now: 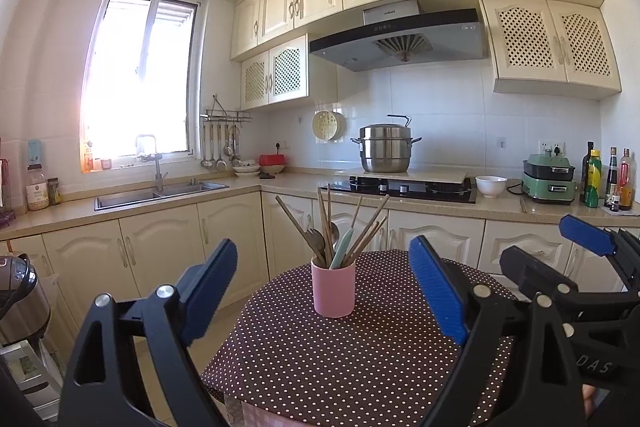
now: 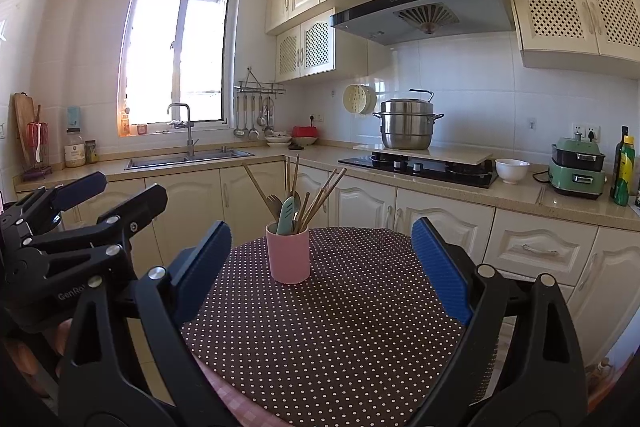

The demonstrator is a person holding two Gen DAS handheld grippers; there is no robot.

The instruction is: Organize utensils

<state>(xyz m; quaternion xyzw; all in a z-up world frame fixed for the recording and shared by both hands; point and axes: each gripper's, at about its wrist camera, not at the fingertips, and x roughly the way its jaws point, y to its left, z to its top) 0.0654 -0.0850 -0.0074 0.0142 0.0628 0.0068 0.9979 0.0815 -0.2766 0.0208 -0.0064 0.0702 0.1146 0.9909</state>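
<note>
A pink cup (image 1: pixel 333 289) stands upright on a round table with a brown polka-dot cloth (image 1: pixel 340 359). It holds several wooden chopsticks (image 1: pixel 366 223), a wooden fork (image 1: pixel 316 239) and a pale green handled utensil (image 1: pixel 342 247). My left gripper (image 1: pixel 324 291) is open and empty, its blue pads on either side of the cup but nearer me. The right gripper (image 1: pixel 560 247) shows at the right edge. In the right wrist view the cup (image 2: pixel 288 255) stands ahead and my right gripper (image 2: pixel 322 267) is open and empty. The left gripper (image 2: pixel 112 195) shows at the left, open.
A kitchen counter (image 2: pixel 400 167) with sink (image 2: pixel 188 159), gas hob (image 2: pixel 416 167), steel steamer pot (image 2: pixel 406 125), white bowl (image 2: pixel 512 171), green appliance (image 2: pixel 578 167) and bottles (image 2: pixel 624 167) runs behind the table. A rice cooker (image 1: pixel 20 299) stands at the left.
</note>
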